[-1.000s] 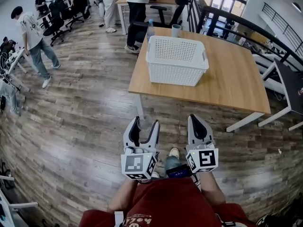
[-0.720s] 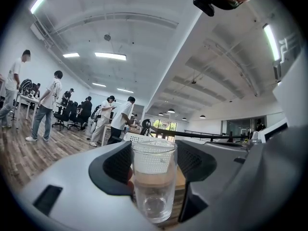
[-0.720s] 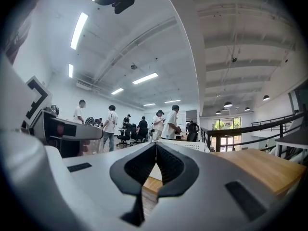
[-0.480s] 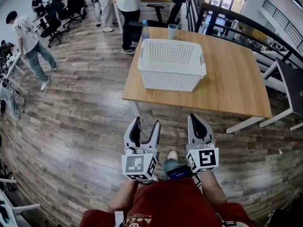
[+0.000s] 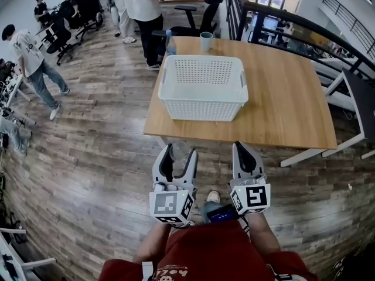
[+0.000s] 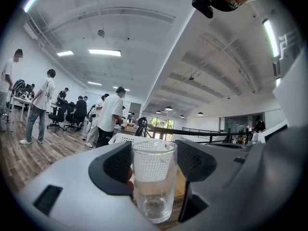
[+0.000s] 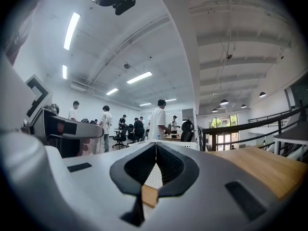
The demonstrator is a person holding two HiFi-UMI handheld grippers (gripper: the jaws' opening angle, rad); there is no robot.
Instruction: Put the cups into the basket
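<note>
The left gripper (image 5: 179,151) holds a clear glass cup (image 6: 154,179) upright between its fingers (image 6: 114,170), a pad against each side of the glass. Beside it, the right gripper (image 5: 243,148) has its fingers (image 7: 171,165) pressed together, tip to tip. Both hang over the wood-plank floor (image 5: 94,157), just short of the near edge of the wooden worktop (image 5: 287,110).

On that worktop stands the white perforated basket (image 5: 202,101), open side up, toward the near left corner. It is ahead of the grippers and well apart from the glass cup. Behind it, at the far edge, a teal cup (image 5: 205,41) stands near a bottle (image 5: 169,40).

Right of the basket the worktop shows bare wood out to its edge. A dark railing (image 5: 293,25) runs behind it, and people (image 5: 35,57) stand at desks to the far left.
</note>
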